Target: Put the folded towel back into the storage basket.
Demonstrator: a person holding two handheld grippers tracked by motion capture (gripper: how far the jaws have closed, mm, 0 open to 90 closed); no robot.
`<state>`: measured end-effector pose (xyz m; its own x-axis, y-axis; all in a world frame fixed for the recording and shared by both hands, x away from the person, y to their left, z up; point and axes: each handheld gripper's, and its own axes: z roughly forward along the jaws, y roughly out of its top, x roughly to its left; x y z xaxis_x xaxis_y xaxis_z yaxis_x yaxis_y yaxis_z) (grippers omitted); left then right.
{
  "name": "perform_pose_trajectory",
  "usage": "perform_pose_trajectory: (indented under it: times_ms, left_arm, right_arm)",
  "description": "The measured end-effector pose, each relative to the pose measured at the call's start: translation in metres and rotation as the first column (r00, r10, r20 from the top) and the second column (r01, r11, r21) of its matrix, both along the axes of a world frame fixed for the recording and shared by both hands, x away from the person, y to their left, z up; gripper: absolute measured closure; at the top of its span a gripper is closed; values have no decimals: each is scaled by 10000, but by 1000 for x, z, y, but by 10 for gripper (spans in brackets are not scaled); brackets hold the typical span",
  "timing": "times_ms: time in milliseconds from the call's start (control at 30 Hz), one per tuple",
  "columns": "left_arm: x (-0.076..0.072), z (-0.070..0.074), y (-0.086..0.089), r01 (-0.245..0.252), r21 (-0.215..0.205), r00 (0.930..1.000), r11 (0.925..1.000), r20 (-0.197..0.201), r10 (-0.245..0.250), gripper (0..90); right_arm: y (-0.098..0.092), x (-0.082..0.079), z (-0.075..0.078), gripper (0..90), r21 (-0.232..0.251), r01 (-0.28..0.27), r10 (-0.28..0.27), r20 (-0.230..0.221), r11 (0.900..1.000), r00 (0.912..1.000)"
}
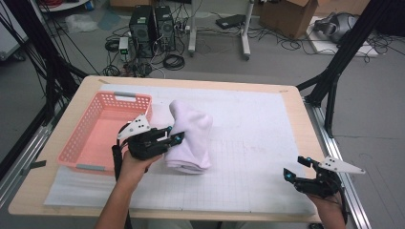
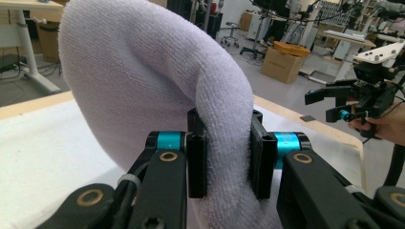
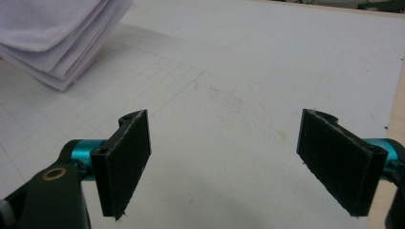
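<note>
A folded white towel (image 1: 193, 138) lies bunched up on the gridded white mat (image 1: 253, 143), its left part lifted off the mat. My left gripper (image 1: 175, 134) holds its left side. In the left gripper view the black pads (image 2: 197, 160) squeeze a thick fold of the towel (image 2: 143, 71) between them, so my left gripper (image 2: 224, 157) is shut on it. My right gripper (image 1: 296, 167) rests near the table's front right, open and empty. In the right gripper view my right gripper (image 3: 227, 162) has its jaws wide apart over bare mat, with the towel's stacked edges (image 3: 52, 38) at the upper left.
A pink plastic basket (image 1: 81, 143) stands on the left of the table, just beside my left hand. The wooden table edge (image 1: 191, 82) frames the mat. Computers, cables and boxes are on the floor beyond. The right gripper (image 2: 346, 102) appears far off in the left gripper view.
</note>
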<state>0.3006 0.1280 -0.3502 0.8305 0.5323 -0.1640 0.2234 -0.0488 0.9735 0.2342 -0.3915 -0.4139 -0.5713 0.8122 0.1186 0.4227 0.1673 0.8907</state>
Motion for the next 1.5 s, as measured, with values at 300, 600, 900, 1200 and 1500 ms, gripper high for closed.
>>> perform_pose_trajectory:
  times_ms: [300,600,900,1200,1500]
  left_arm:
    - [0,18,23,-90,-20,9987,10000,498,91,739]
    - [0,35,52,-431,-177,9963,9989,736,443,738]
    - [-3,48,84,-853,-287,9928,9959,820,874,738]
    - [-4,61,113,-1164,-681,9873,9909,1004,1229,738]
    - [-7,66,140,-1573,-758,9816,9846,971,1643,737]
  right_arm:
    - [7,3,-1,171,46,-156,156,14,9999,9999]
    - [10,4,-1,171,-34,-231,231,3,9997,9997]
    - [15,6,-2,171,-45,-259,259,-63,9997,9996]
    - [13,5,2,171,35,-192,191,173,9998,9997]
    - [14,4,2,170,21,-140,140,106,9999,9998]
